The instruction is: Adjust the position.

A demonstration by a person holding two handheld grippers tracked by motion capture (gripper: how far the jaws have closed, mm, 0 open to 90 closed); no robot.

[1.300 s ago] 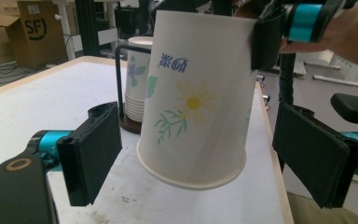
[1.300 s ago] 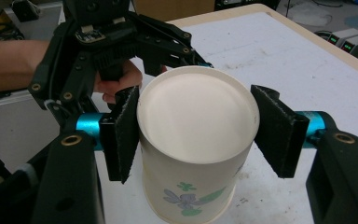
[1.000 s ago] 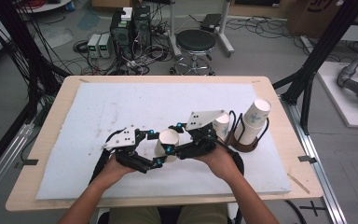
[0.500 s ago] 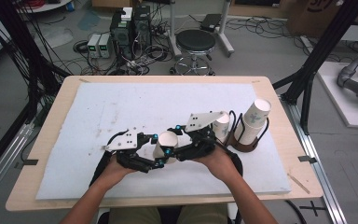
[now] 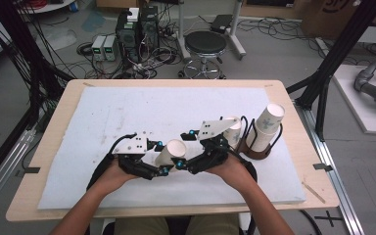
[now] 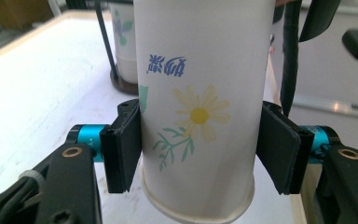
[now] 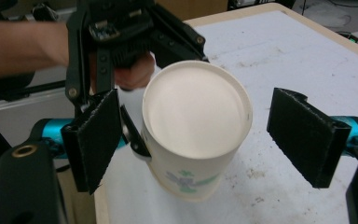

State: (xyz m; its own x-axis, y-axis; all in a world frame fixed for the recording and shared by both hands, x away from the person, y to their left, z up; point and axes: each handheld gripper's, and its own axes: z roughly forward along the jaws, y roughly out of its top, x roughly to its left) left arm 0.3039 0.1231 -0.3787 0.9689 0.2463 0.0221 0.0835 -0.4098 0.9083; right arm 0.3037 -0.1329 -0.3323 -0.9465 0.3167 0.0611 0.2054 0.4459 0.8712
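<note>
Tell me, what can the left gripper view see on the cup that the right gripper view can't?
The left gripper view shows the paper cup's side: a yellow daisy, blue writing, and the left gripper squeezing it. It also shows the cup rack behind. The right gripper view looks into the cup's white inside, with the right gripper open around it, fingers not touching. Both show that cup above the white mat.
</note>
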